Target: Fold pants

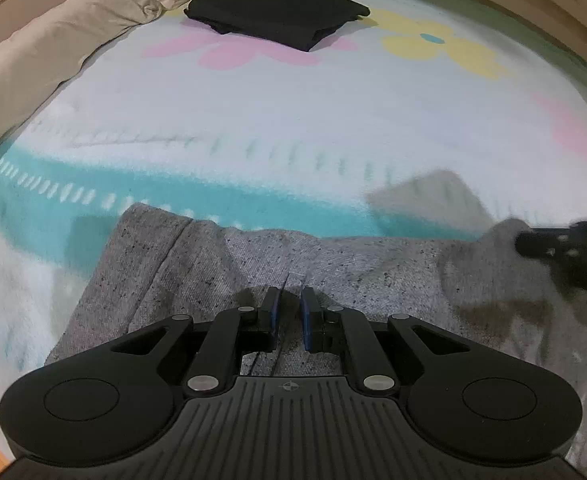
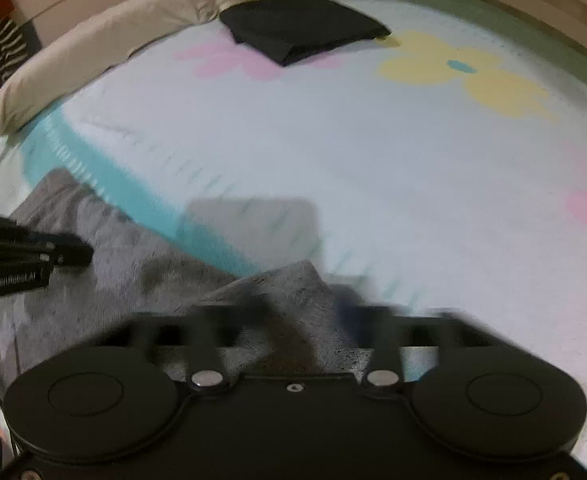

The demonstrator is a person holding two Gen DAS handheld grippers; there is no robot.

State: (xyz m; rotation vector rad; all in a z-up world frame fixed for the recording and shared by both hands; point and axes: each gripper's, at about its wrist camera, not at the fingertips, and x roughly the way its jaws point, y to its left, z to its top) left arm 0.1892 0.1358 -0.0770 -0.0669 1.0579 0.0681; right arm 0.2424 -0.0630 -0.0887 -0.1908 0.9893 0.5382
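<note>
Gray pants point(image 1: 253, 276) lie at the near edge of the bed point(image 1: 293, 120).

The left claw point(image 1: 289, 312) sits low over the pants, fingers a little apart, pinching nothing. The right claw point(image 2: 305, 312) is blurry over a raised fold, so I cannot tell its grip. A black folded cloth point(image 1: 277, 12) lies at the far edge by a pillow point(image 1: 73, 24).

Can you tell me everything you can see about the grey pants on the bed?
The grey pants look like soft, speckled knit fabric with a stitched seam. They lie rumpled at the near edge of the flowery blanket. The left gripper sits over them, jaws nearly closed. The right gripper is blurred; the cloth peaks up there.
</note>
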